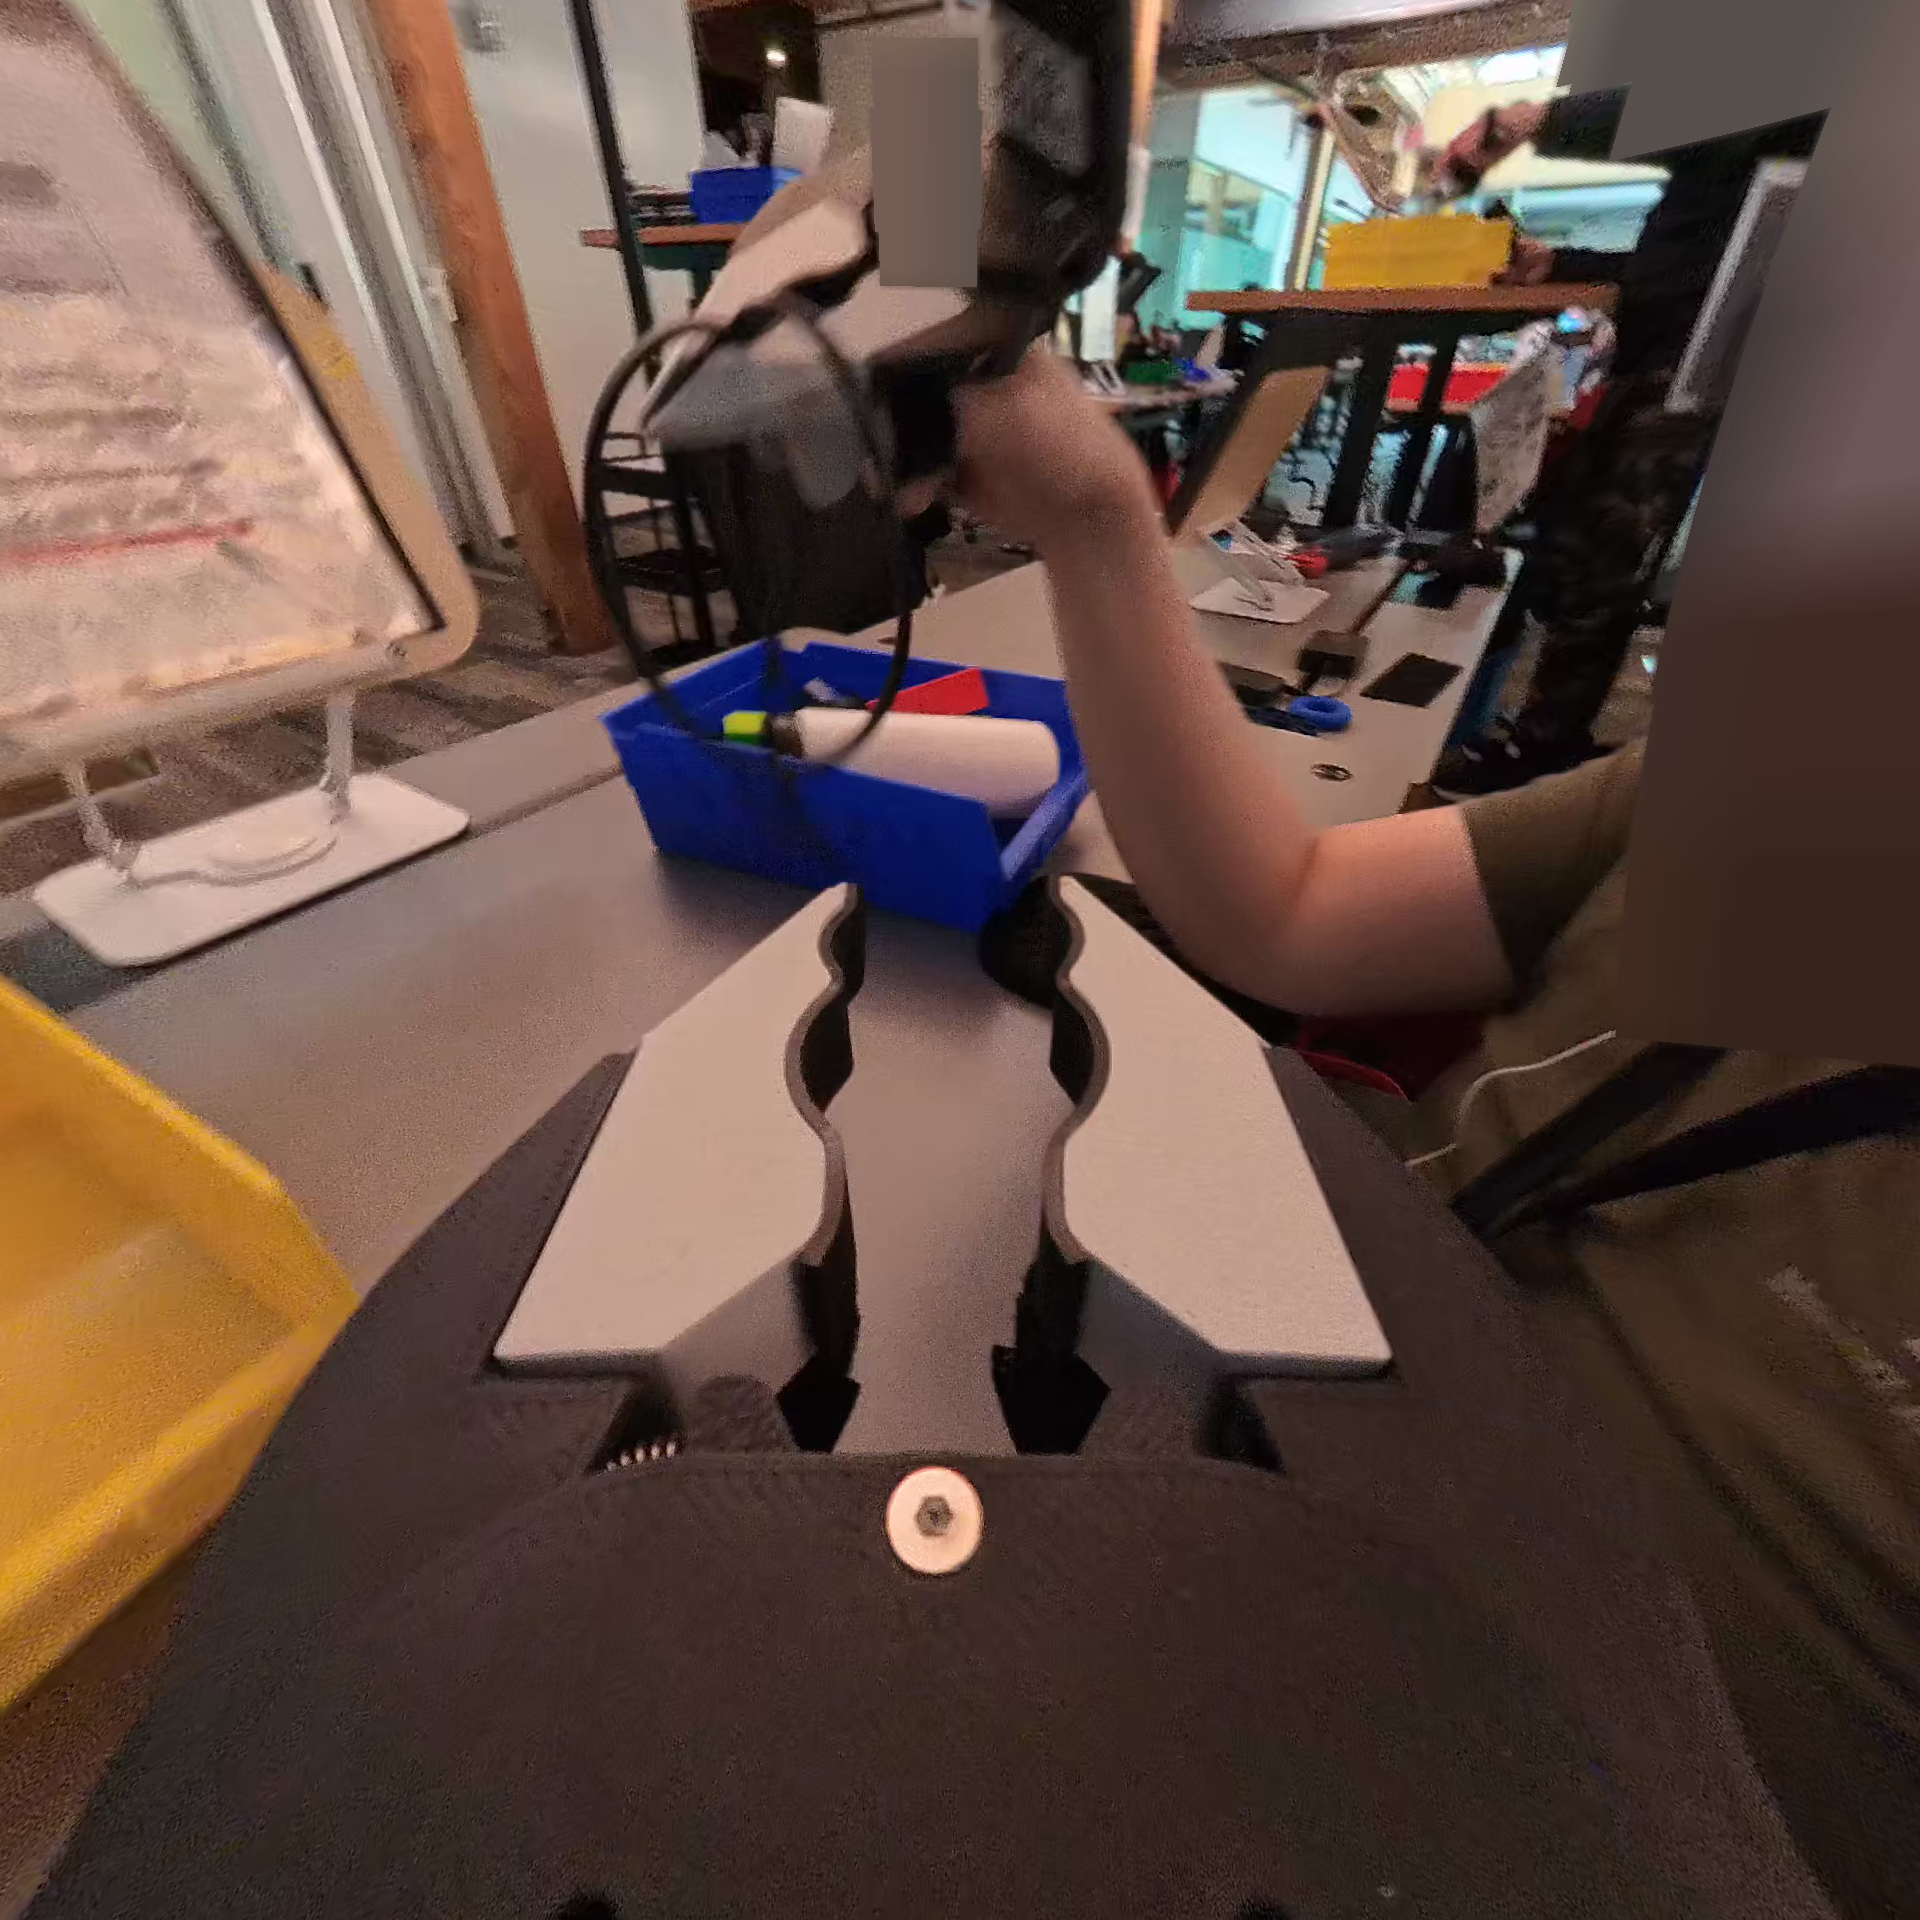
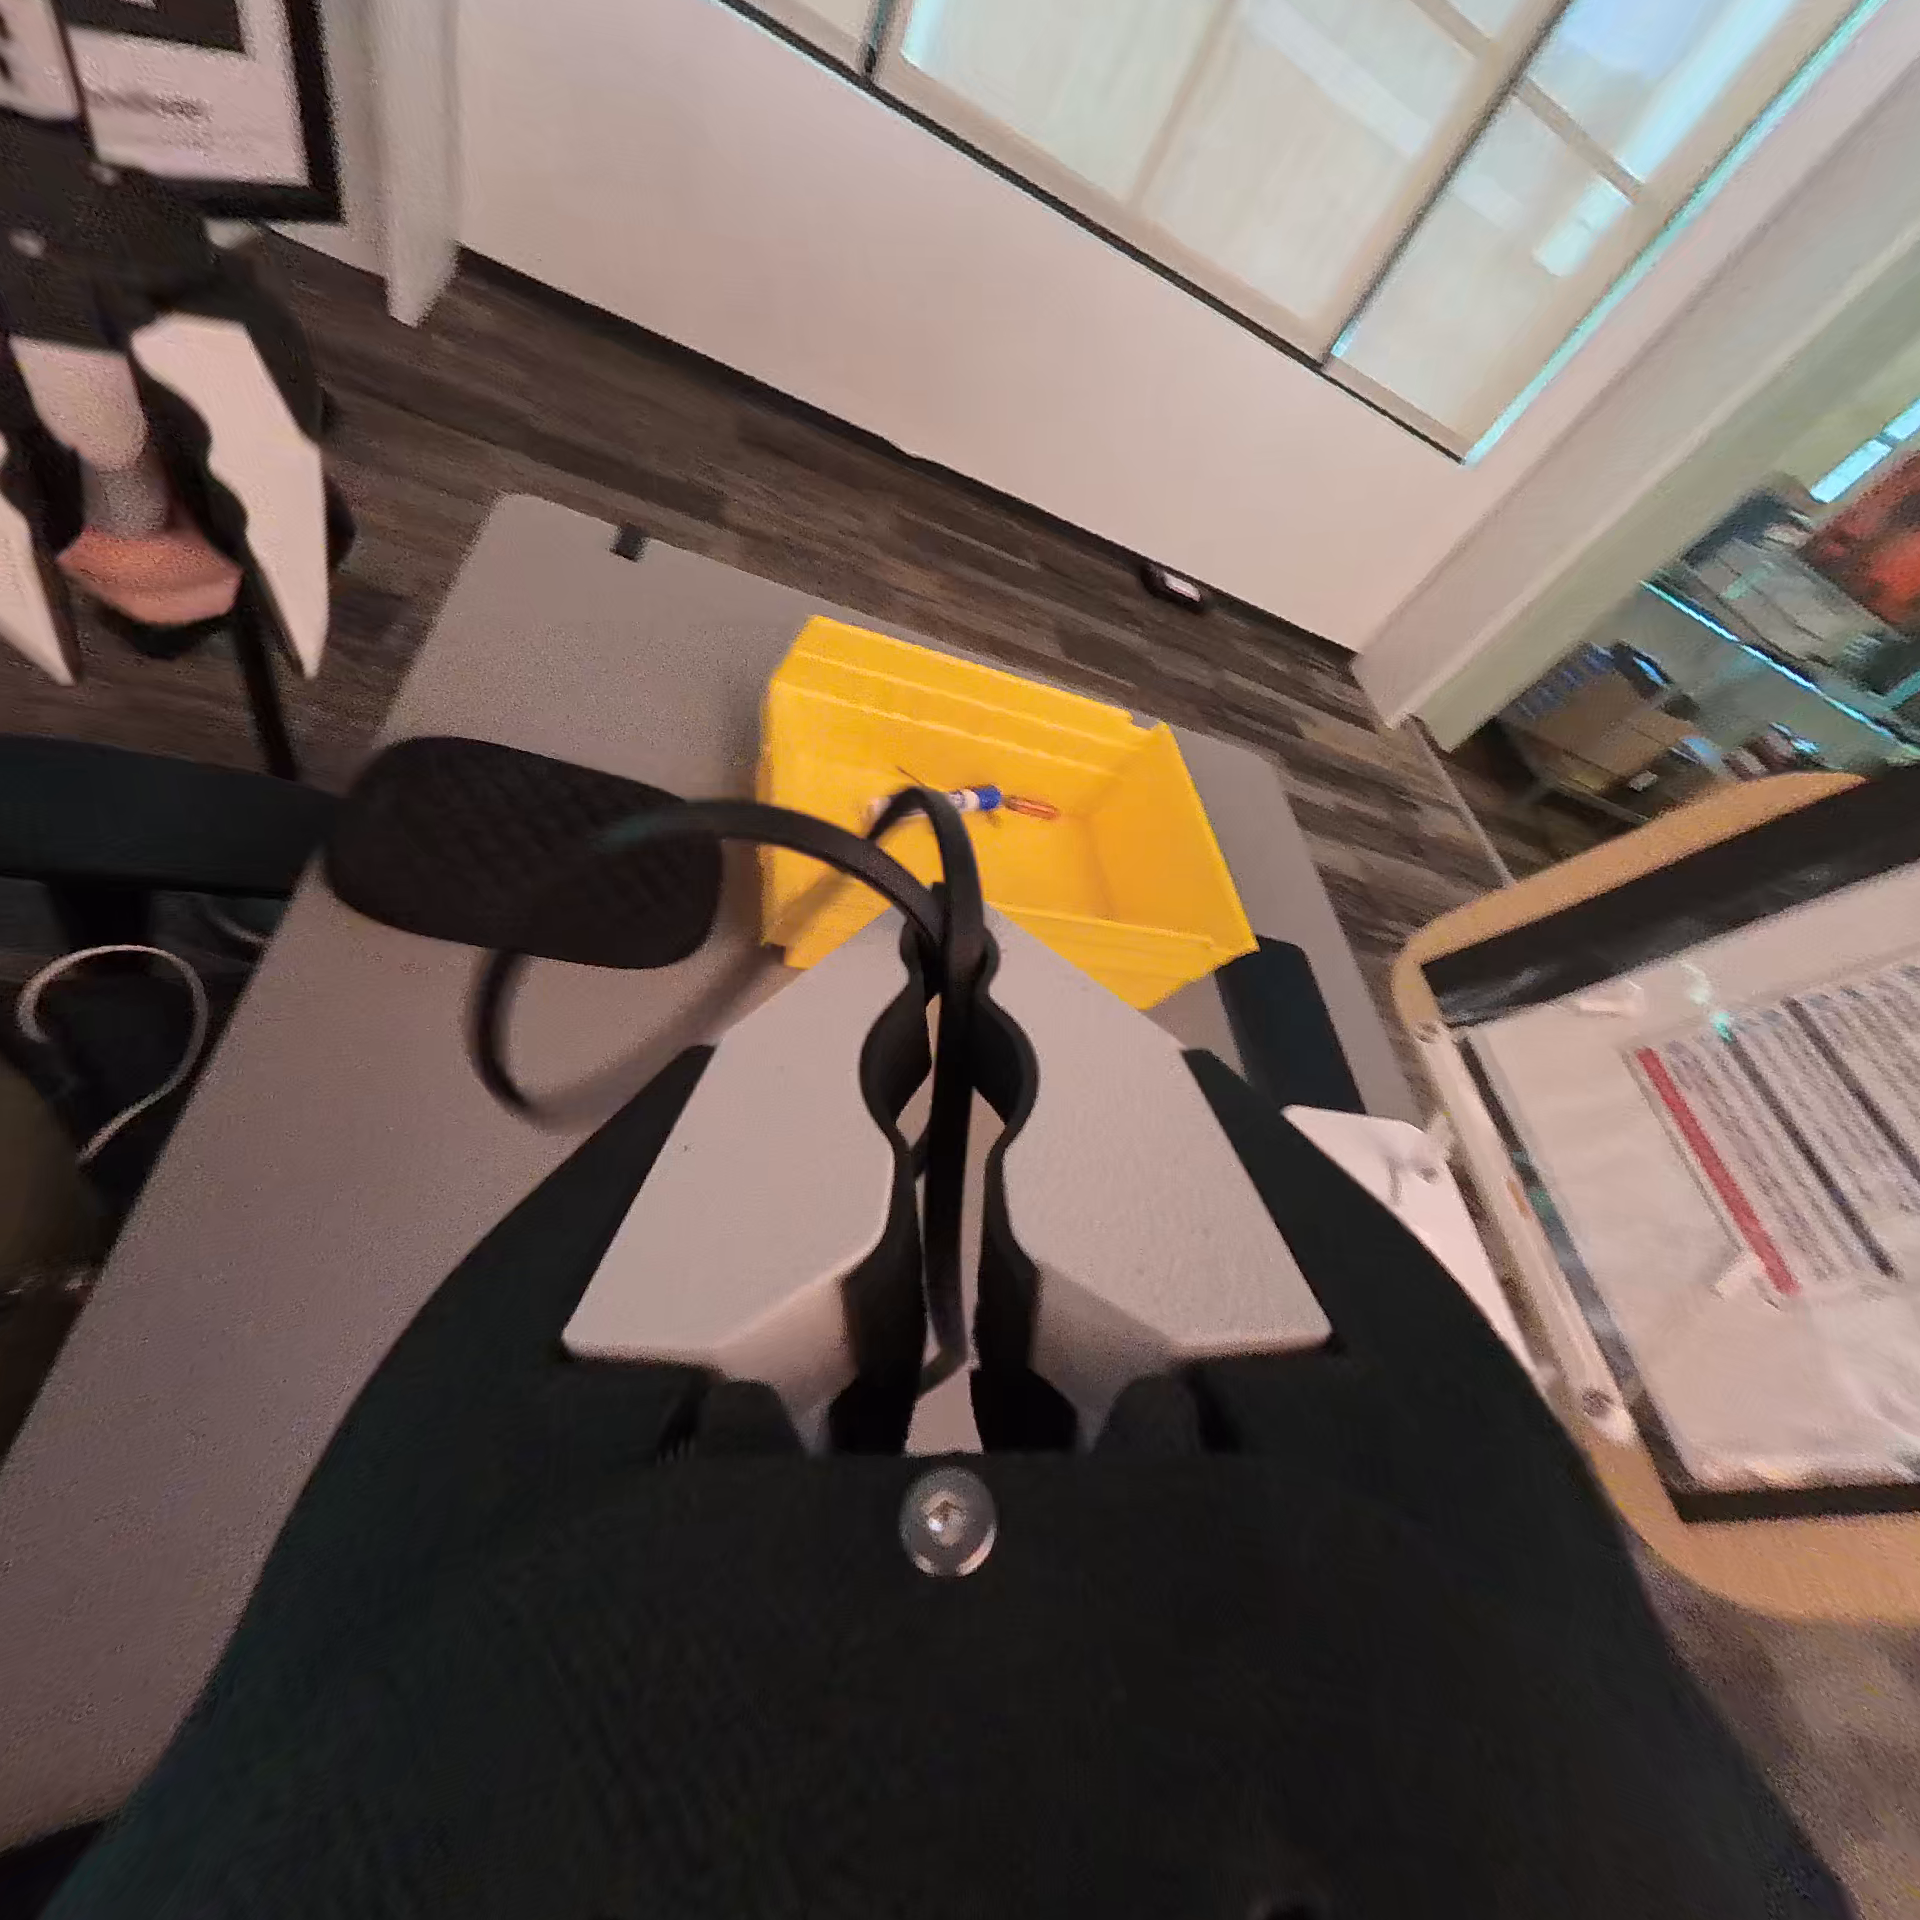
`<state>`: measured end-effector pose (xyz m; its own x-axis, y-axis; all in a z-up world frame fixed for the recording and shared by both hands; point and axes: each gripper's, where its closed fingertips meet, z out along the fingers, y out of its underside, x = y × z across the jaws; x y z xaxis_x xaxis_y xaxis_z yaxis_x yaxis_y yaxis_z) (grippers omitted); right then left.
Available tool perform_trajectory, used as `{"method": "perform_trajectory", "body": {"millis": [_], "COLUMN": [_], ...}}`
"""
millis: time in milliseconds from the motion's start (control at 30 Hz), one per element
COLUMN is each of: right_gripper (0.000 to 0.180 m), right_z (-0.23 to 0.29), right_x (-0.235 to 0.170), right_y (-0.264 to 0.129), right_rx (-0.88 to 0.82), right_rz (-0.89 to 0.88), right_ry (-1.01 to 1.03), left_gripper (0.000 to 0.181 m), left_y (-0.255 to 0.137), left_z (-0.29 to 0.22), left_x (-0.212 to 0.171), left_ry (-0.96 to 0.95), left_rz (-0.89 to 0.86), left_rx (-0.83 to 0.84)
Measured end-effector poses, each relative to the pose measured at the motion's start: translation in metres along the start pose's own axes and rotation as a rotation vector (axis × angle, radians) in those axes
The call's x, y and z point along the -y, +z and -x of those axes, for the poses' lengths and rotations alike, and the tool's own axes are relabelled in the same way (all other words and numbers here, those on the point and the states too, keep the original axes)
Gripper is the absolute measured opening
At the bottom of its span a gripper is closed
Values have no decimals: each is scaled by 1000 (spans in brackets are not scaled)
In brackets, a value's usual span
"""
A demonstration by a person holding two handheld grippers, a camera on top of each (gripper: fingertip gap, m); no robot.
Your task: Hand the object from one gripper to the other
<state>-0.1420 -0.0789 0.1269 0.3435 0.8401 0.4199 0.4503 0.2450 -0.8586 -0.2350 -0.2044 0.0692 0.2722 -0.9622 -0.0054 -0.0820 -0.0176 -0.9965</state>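
Observation:
My right gripper (image 2: 958, 940) is shut on a thin black cord (image 2: 951, 1143). The cord loops out to an oval black textured block (image 2: 520, 852) that hangs in the air to the left. In the left wrist view the right gripper (image 1: 696, 353) is held high by a hand, with the cord loop (image 1: 608, 499) and dark block (image 1: 800, 520) dangling over the blue bin (image 1: 831, 831). My left gripper (image 1: 956, 914) is open and empty, low over the grey table (image 1: 416, 1018), below and apart from the cord. It also shows at the top left of the right wrist view (image 2: 182, 644).
The blue bin holds a white cylinder (image 1: 935, 753), a red piece and a small green-yellow item. A yellow bin (image 2: 1132, 883) (image 1: 125, 1299) holds a small tool. A framed board on a clear stand (image 1: 177, 416) (image 2: 1662, 1195) is at the table edge. The person's forearm (image 1: 1195, 779) crosses on the right. About 15 cm separates my left fingertips from my right.

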Motion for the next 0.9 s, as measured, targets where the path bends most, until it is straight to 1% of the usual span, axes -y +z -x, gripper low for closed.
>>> {"method": "perform_trajectory", "body": {"millis": [100, 167, 267, 367, 467, 500, 567, 633, 700, 733, 800, 833, 900], "right_gripper": [0, 0, 0, 0, 0, 0, 0, 0, 0, 0, 0, 0, 0], "right_z": [-14, -13, -5, 8, 18, 20, 21, 23, 31, 37, 53, 63, 81], "right_x": [-3, -4, 2, 12, 15, 14, 14, 16, 19, 21, 25, 28, 35], "right_y": [-3, -3, -1, 2, 6, 7, 11, 14, 19, 20, 22, 22, 19], "right_rx": [-158, -194, -204, -182, -177, -179, -203, -221, -200, -178, -113, -69, 6], "right_rz": [77, 122, 129, 107, 128, 146, 174, 186, 177, 169, 144, 122, 74], "right_ry": [-95, -144, -184, -219, -249, -256, -271, -282, -305, -319, -347, -366, -402], "left_gripper": [39, 49, 55, 55, 55, 56, 66, 77, 75, 73, 81, 86, 90], "left_y": [-3, -1, 8, 23, 45, 53, 69, 82, 89, 91, 95, 94, 84], "left_z": [25, 35, 46, 54, 48, 47, 50, 55, 60, 59, 48, 39, 13], "left_x": [-30, -45, -65, -79, -87, -88, -87, -87, -81, -76, -69, -66, -60], "left_ry": [-22, -35, -45, -85, -134, -130, -91, 8, 134, 154, 107, 72, -5], "left_rz": [-39, -19, 46, 79, 73, 54, -7, -23, -8, -11, -9, -6, -3], "left_rx": [79, 97, 118, 130, 109, 129, 208, 306, 378, 369, 253, 158, -69]}}
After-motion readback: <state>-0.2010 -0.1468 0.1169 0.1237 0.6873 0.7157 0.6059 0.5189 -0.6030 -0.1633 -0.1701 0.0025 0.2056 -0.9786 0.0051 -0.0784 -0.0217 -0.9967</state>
